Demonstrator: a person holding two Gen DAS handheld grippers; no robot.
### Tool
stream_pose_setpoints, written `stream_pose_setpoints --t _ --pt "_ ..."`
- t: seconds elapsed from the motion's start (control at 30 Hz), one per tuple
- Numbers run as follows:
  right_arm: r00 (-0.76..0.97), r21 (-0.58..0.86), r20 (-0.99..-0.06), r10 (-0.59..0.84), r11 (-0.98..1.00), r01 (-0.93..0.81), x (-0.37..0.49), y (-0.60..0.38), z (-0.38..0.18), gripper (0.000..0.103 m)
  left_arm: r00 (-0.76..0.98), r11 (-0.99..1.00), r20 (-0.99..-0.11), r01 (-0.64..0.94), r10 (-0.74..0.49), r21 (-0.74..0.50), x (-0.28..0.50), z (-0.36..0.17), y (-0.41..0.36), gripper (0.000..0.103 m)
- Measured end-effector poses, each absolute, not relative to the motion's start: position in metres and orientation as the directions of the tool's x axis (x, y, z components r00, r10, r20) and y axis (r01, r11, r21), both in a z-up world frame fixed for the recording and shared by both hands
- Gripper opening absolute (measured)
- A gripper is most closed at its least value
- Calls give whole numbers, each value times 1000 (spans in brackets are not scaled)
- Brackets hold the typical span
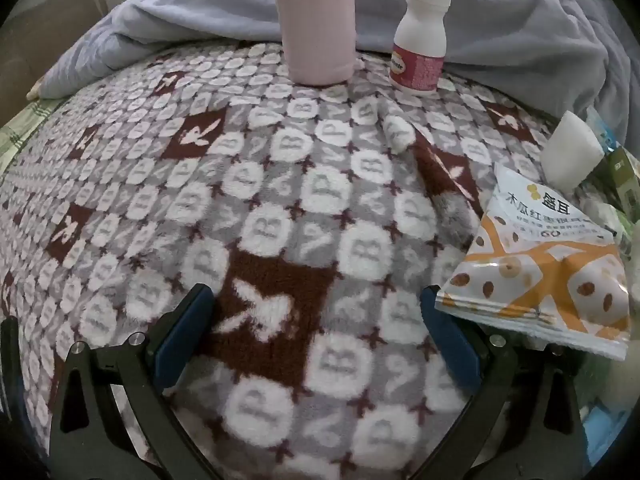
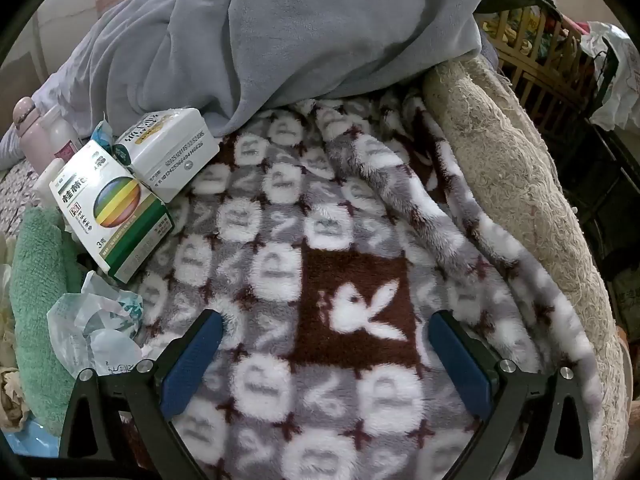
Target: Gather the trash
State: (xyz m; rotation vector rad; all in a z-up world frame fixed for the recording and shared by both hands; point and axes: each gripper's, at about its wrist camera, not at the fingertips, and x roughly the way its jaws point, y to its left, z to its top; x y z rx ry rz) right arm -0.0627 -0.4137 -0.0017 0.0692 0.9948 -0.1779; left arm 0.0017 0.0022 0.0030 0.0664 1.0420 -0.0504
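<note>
Since neither pair of tongs has hold of anything, the job looks to be at its start, a first piece of rubbish still to be chosen. Nearest the left tongs (image 1: 316, 312), which stand wide open over the bed blanket (image 1: 280, 184), is the orange-and-white snack packet (image 1: 540, 264), lying at about three o'clock with its lower corner just beside the right-hand finger; a short swing that way and a close on its flat edge would seem the obvious next move. The right tongs (image 2: 326, 340) are also spread wide and empty, and the crumpled clear wrapper (image 2: 96, 320) sits at their nine o'clock, near the left finger, against a green towel (image 2: 40, 280). Behind it, toward ten o'clock, lie a green-and-white medicine box (image 2: 112, 216) and a white box (image 2: 172, 152), touching each other. Whether these are empty I cannot tell. In the left view a pink flask (image 1: 318, 28) and a white pill bottle (image 1: 420, 40) stand upright at twelve o'clock, probably not rubbish. A heaped grey quilt (image 2: 300, 40) lies beyond; the soft fleece may snag a low scoop.
</note>
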Motion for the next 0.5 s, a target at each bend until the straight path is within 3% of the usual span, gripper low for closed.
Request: stream_pose_setpoints --t 0.27,0.5 --pt "534 -22 -837 -117 983 181 -63 -414 -1 102 618 999 -786 -22 -13 -33 -33 60 24 102" --pt "516 -3 -851 -97 984 179 -62 -417 -1 102 711 1000 -702 20 -24 -13 -85 112 -5 102"
